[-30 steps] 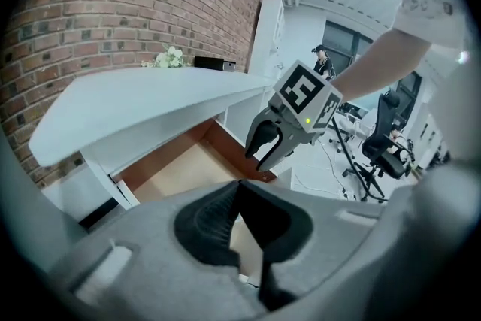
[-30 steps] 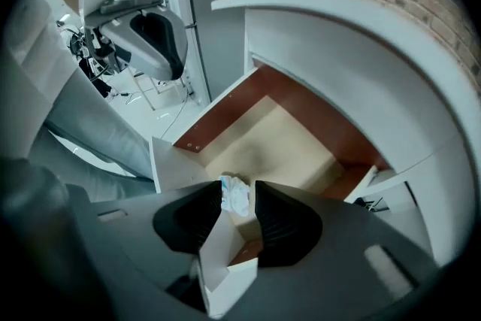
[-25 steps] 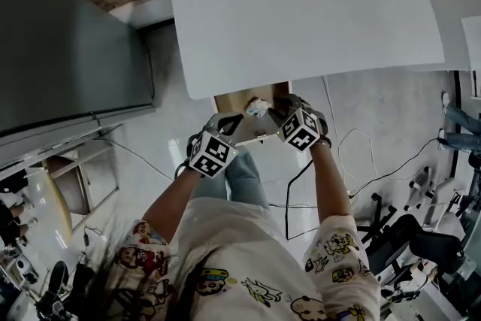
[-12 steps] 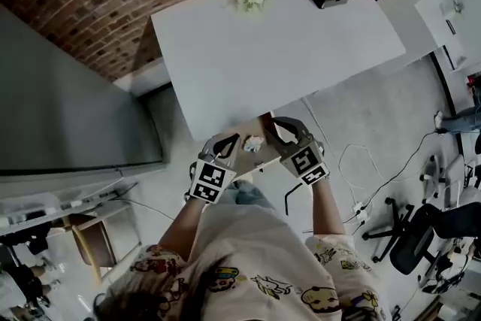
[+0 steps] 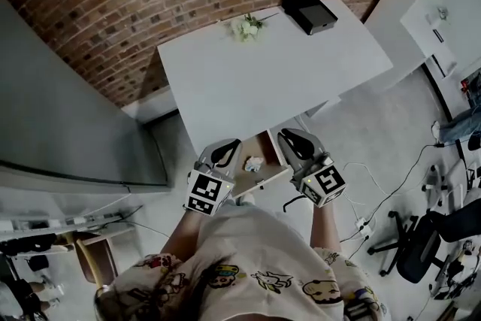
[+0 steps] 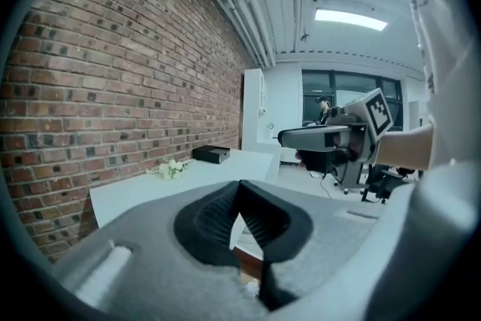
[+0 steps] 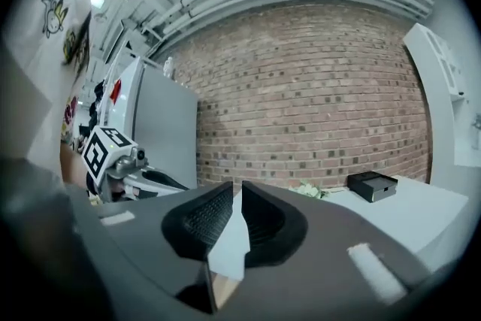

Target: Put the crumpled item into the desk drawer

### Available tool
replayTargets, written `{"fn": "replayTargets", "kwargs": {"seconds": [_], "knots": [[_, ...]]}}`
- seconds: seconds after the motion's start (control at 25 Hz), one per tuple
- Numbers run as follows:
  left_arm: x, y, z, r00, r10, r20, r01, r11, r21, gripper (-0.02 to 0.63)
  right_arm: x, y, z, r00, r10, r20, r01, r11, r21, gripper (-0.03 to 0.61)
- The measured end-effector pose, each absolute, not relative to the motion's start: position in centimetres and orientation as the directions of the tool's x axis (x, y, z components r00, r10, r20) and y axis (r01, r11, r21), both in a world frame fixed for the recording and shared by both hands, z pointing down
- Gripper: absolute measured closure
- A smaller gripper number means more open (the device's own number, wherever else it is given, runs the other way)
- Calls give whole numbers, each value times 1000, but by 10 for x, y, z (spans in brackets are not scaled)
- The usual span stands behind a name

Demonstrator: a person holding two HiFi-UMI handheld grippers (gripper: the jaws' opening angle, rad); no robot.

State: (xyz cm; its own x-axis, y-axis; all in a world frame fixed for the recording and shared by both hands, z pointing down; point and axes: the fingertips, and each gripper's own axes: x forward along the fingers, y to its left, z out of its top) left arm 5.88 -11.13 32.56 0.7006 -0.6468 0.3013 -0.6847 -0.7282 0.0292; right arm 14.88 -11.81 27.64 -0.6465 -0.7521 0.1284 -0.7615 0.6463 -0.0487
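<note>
The crumpled item [image 5: 253, 163] lies inside the open drawer [image 5: 267, 149], which sticks out under the near edge of the desk [image 5: 270, 71], between your two grippers and touching neither. Your left gripper [image 6: 239, 186] is clenched on nothing, its tips meeting. Your right gripper [image 7: 237, 188] has just been closing and now stands with only a thin slit between its jaws, with nothing in it. If you need to shift the item, expect it to be very light and soft, like balled paper or tissue, neither slippery nor fragile. It will likely squash under pressure and could skate away from a nudge. Pinch it gently across its bulky middle rather than by a loose edge.
</note>
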Motion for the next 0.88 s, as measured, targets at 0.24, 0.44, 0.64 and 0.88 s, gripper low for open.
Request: {"fn": "replayTargets", "kwargs": {"seconds": [0.24, 0.44, 0.64, 0.88], "knots": [[50, -107, 280, 716, -673, 184, -695, -712, 100, 614, 151, -102, 238, -627, -779, 24, -777, 623, -90, 568], [36, -108, 262, 705, -697, 134, -709, -696, 114, 615, 151, -98, 234, -610, -792, 16, -790, 607, -83, 568], [21, -102, 268, 677, -724, 131, -735, -660, 157, 614, 155, -87, 245, -591, -806, 41, -805, 585, -101, 569], [22, -102, 275, 671, -726, 150, -741, -650, 170, 614, 164, -84, 255, -563, -823, 70, -824, 554, -114, 569]]}}
